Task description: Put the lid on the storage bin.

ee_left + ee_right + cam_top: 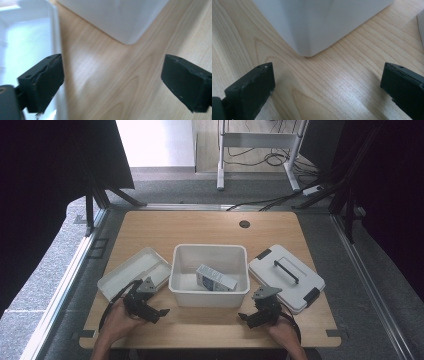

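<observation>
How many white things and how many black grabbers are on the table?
White bin: 1
White tray: 1
White lid with black handle: 1
White and blue carton, lying in the bin: 1
Black grabbers: 2, the left gripper and the right gripper
Total: 6

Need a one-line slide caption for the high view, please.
Both grippers, left and right, open at the table's near edge before a white bin holding a small carton, flanked by tray and lid.

Looks like a lab recording rig: wooden table [210,227] boxed in by black curtains [45,170], loose cables [260,157] across grey carpet.
</observation>
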